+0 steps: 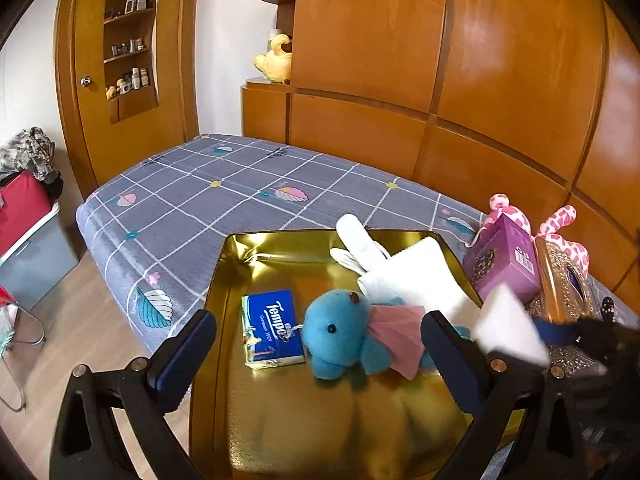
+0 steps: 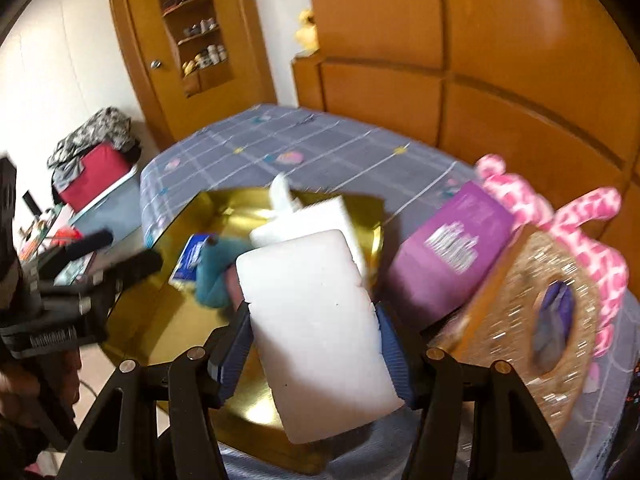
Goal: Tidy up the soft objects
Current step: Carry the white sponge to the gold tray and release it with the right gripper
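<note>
— Holding what, those right tongs point(image 2: 314, 344)?
— White sponge block point(image 2: 316, 332), above the gold tray's point(image 1: 288, 432) right edge, probably for dropping in beside the blue plush point(image 1: 340, 334).
— Left tongs point(image 1: 320, 356)?
— Wide, empty.

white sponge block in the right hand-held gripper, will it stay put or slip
The white sponge block probably squashes easily: its edge looks dented where the right hand-held gripper pinches it. It looks light, so likely holds. Its long free end may wobble.
</note>
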Demonstrator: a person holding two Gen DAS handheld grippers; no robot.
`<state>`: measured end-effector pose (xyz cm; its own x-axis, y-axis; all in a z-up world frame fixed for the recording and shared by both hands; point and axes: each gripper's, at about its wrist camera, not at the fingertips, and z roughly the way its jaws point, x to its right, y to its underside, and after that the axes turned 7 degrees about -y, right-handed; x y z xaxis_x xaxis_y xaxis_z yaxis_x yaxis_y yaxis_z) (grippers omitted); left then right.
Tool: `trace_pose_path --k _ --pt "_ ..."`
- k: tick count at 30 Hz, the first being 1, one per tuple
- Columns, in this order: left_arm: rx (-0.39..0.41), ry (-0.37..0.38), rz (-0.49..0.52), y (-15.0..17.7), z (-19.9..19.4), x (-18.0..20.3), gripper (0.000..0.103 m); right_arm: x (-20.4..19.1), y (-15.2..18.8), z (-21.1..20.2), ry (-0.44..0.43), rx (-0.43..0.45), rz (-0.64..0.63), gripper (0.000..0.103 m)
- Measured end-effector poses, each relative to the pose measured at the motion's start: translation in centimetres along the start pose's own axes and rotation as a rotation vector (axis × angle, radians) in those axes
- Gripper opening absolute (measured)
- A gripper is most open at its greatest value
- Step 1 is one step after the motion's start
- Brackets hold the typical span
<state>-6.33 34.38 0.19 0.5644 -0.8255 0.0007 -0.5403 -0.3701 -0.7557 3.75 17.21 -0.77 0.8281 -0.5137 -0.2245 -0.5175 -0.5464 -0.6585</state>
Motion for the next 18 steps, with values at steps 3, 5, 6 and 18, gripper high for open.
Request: trace_pose_path --k 3,5,6,18 --pt "-0.001 -0.006 -0.002 0.0 0.1 0.0 0.103 -1.0 1.0 1.2 -0.013 -0.033 -0.005 0.063" --pt "0.001 -0.006 0.0 0.0 0.1 0.0 0.103 -1.3 1.6 2.1 -0.025 -0.06 -0.001 0.063" --pt "0.002 -0.007 0.002 0.0 0.1 0.0 0.103 -1.4 1.9 2.6 -0.027 -0.075 0.002 0.064" --pt "0.0 0.005 0.029 0.5 -0.2 1.1 0.103 -1.6 3.7 2.7 -0.021 -0.098 0.028 0.074"
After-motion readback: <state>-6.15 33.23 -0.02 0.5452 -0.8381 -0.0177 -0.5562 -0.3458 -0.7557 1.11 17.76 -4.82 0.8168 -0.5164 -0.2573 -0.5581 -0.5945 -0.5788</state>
